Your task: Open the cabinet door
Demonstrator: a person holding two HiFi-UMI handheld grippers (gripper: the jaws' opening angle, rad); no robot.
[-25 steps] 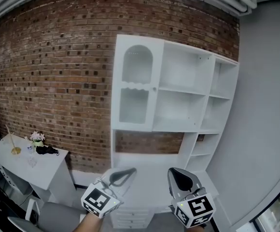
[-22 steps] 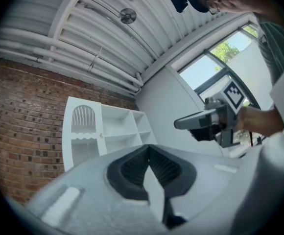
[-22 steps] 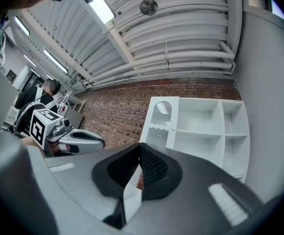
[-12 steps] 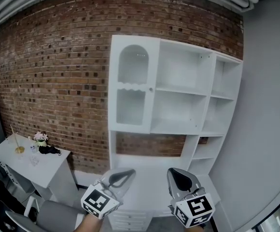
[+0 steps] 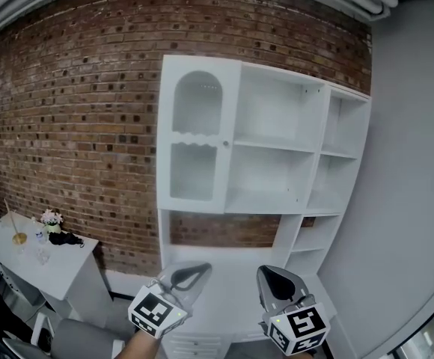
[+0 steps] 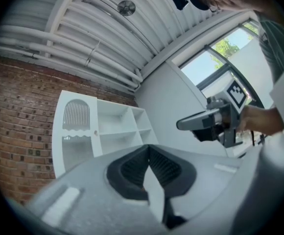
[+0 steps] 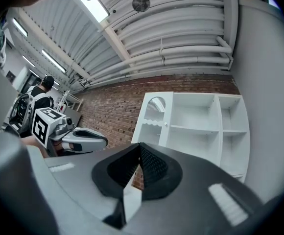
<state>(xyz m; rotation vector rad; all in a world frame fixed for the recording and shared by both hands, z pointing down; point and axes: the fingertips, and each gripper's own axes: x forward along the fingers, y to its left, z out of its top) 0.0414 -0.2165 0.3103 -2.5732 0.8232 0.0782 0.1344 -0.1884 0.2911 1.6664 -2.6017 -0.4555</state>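
A tall white cabinet (image 5: 277,148) stands against a brick wall (image 5: 75,126). The cabinet door (image 5: 197,137) is on its upper left part. It has a round top and a small knob (image 5: 227,143) on its right edge, and it is shut flat. The rest of the cabinet is open shelves. The head view shows both claws low down, side by side and well apart from the cabinet. The left gripper (image 5: 200,268) has its two jaws pressed together with nothing between them. The right gripper (image 5: 265,274) is the same, jaws together and empty. Only the head view shows a small white table (image 5: 67,264) to the left, with little flowers (image 5: 50,218) on it. Only the left gripper view shows a bright window (image 6: 215,58) with green leaves outside, and a hand (image 6: 260,121) holding the other claw. Only the right gripper view shows a person (image 7: 44,89) far off at the left side. Both gripper views show big pipes (image 7: 181,38) on the ceiling, with the cabinet small and far away past the jaws.
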